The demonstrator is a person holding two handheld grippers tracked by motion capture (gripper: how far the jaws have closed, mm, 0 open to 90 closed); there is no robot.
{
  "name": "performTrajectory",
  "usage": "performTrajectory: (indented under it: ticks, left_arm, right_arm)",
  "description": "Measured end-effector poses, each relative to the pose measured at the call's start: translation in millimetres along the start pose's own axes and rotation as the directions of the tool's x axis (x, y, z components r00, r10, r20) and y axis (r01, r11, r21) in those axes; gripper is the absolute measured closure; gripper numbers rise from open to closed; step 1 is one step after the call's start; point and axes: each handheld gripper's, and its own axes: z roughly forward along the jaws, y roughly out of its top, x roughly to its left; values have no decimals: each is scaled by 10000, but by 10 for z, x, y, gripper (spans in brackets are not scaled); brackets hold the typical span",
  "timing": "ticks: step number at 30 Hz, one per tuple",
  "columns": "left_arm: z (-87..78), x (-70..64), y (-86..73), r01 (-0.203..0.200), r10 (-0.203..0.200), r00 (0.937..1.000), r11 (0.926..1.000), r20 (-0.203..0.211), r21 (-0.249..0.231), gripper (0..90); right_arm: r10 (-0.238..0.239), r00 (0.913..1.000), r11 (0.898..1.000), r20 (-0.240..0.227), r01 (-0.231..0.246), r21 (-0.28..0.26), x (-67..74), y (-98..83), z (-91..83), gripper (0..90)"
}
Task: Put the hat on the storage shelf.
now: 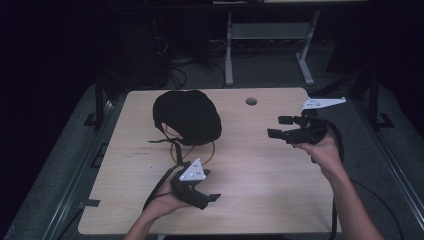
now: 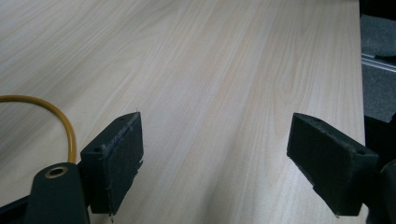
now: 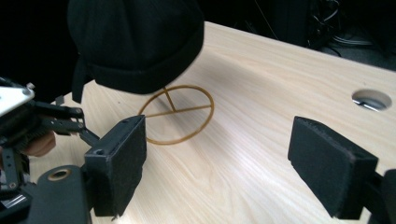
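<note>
A black beanie (image 1: 187,116) sits on a thin stand with a yellow wire ring base (image 1: 192,152) at the table's back left. In the right gripper view the beanie (image 3: 135,42) hangs over the ring base (image 3: 177,114), well ahead of my right gripper (image 3: 217,126), whose jaws stand wide apart with nothing between them. My right gripper (image 1: 279,126) hovers at the table's right side and points left toward the hat. My left gripper (image 1: 210,186) is near the front edge, just in front of the ring. Its jaws (image 2: 217,123) are open over bare wood, with a bit of the ring (image 2: 46,105) at the left.
The light wooden table (image 1: 260,175) has a round cable hole (image 1: 251,101) near its back edge. A white desk frame (image 1: 230,50) and cables stand on the dark floor behind. Black rails run along both sides of the table.
</note>
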Motion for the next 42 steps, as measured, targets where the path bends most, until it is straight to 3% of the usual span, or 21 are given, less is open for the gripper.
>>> performTrajectory:
  ticks: [7,17,26,42]
  left_arm:
    - [26,5,-18,-16,18,9999,9999,-146,99,184]
    - [38,-5,-43,-20,22,10000,9999,-95,151,183]
    - [0,24,-69,182,-181,9997,9998,-171,69,183]
    - [50,-23,-57,-165,166,9999,9996,-45,236,183]
  right_arm:
    - [525,9984,9986,225,-527,50,-147,-338,-92,184]
    - [1013,9946,9948,245,-1016,111,-225,-680,-167,186]
    - [1116,9929,9934,409,-1126,236,-215,-961,-299,185]
    - [1138,9915,9921,633,-1168,458,-161,-1335,-512,186]
